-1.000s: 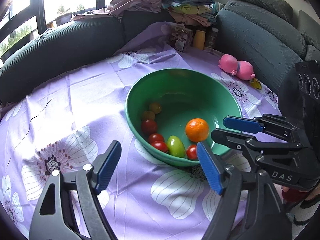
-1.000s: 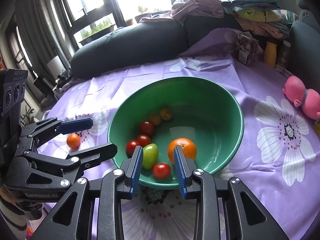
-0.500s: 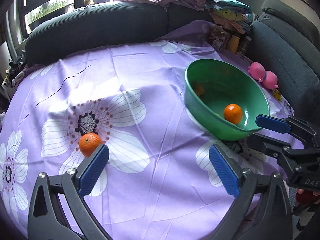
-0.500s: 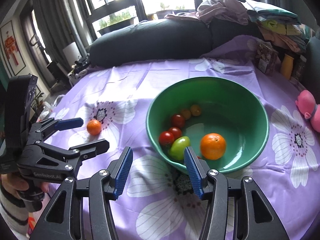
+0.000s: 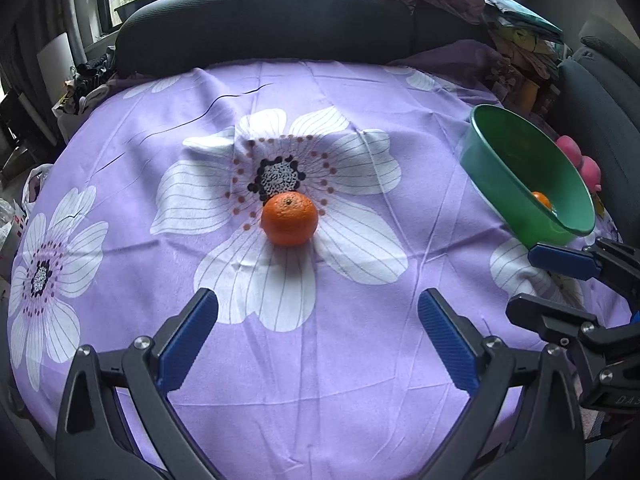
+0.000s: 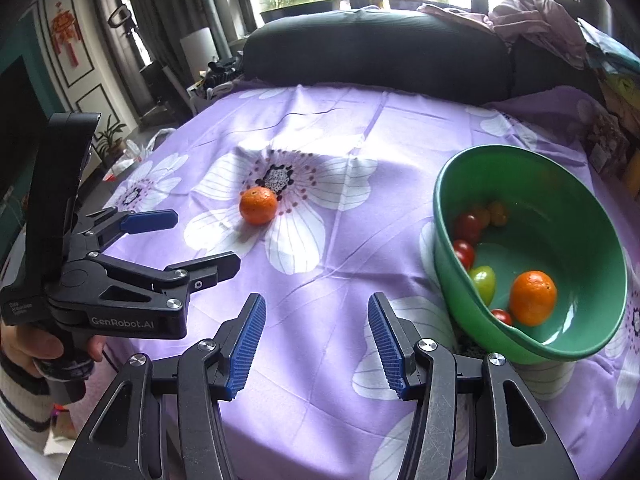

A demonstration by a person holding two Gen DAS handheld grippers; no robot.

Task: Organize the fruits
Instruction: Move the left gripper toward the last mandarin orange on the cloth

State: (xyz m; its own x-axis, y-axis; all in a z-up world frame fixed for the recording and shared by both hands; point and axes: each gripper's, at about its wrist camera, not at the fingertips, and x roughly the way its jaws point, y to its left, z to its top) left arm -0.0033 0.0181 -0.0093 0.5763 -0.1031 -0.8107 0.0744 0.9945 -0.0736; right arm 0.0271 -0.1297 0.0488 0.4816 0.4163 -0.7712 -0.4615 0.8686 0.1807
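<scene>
A loose orange point(image 5: 289, 218) lies on the purple flowered cloth point(image 5: 360, 96), straight ahead of my left gripper point(image 5: 318, 324), which is open and empty a short way in front of it. It also shows in the right wrist view point(image 6: 258, 205). A green bowl point(image 6: 592, 216) stands to the right and holds another orange point(image 6: 533, 298), a green tomato point(image 6: 483, 282) and several small red and yellow tomatoes. My right gripper point(image 6: 316, 344) is open and empty over the cloth, left of the bowl. The left gripper point(image 6: 188, 240) appears at its left.
A dark sofa point(image 5: 264, 20) curves round the back and right of the table. Piled clothes point(image 6: 536, 20) lie on it. A pink toy point(image 5: 580, 160) sits behind the bowl point(image 5: 492, 168). Small jars and a box point(image 5: 524, 92) stand at the far right.
Both grippers have swung left, away from the bowl. The loose orange is now centred ahead of my left gripper and closer. My right gripper has opened wider.
</scene>
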